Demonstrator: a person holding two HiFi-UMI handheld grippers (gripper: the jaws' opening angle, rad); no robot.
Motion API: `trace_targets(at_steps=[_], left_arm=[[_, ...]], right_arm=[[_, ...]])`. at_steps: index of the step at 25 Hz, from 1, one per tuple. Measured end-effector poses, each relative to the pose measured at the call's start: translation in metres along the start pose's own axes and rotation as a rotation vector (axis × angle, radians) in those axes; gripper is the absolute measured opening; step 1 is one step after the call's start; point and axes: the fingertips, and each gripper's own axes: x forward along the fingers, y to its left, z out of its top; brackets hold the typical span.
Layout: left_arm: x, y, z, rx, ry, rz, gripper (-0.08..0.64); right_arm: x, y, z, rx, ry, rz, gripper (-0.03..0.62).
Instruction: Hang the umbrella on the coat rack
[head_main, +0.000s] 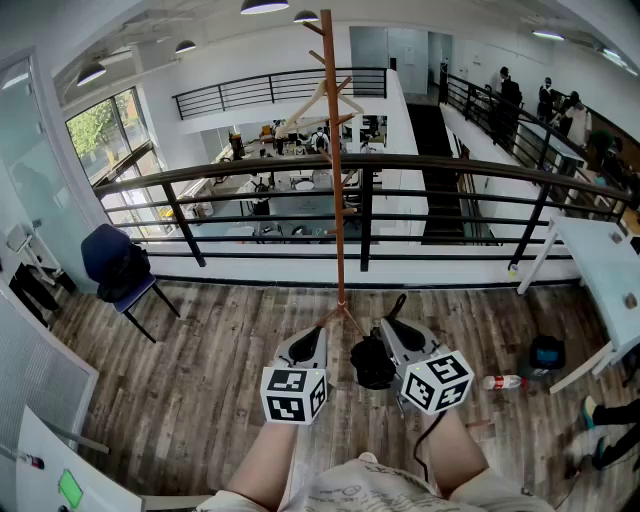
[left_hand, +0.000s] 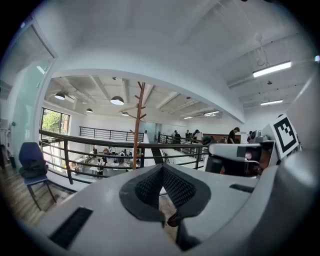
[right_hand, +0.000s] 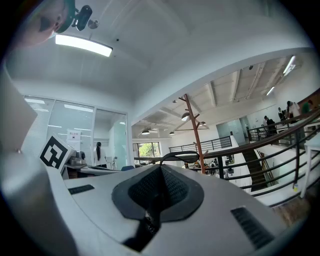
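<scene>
The coat rack is a slim wooden pole with angled peg branches, standing on the plank floor at 12 o'clock from both grippers, just before a dark metal railing. The umbrella, a folded black fabric bundle, hangs low between the grippers, at 9 o'clock of the right one's marker cube. The right gripper has its ribbed black pads pressed together on the umbrella, whose thin strap loop arches just above the tips. The left gripper is closed, holding nothing.
</scene>
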Motion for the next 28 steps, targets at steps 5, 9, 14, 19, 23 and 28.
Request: trace_targets(at_steps=[5, 9, 14, 19, 23, 28], left_arm=[[0.009, -0.005, -0.006, 0.011, 0.014, -0.004, 0.005], [0.02, -0.005, -0.006, 0.018, 0.022, 0.002, 0.003], [0.039, -0.003, -0.004, 0.022, 0.029, 0.02, 0.005], [0.066, -0.003, 0.0, 0.023, 0.034, 0.032, 0.005], [0.092, -0.008, 0.006, 0.03, 0.022, 0.037, 0.005], [0.119, -0.015, 0.006, 0.016, 0.013, 0.051, 0.005]], right_arm=[[0.004, -0.007, -0.006, 0.005, 0.007, 0.014, 0.003], [0.011, -0.011, -0.007, 0.018, 0.003, 0.046, 0.003], [0.023, -0.023, -0.004, 0.017, 0.0, 0.078, 0.003], [0.035, -0.041, -0.005, 0.002, 0.014, 0.104, 0.003], [0.043, -0.059, -0.001, -0.011, 0.005, 0.132, 0.003], [0.054, -0.081, 0.002, -0.026, 0.013, 0.177, 0.003]])
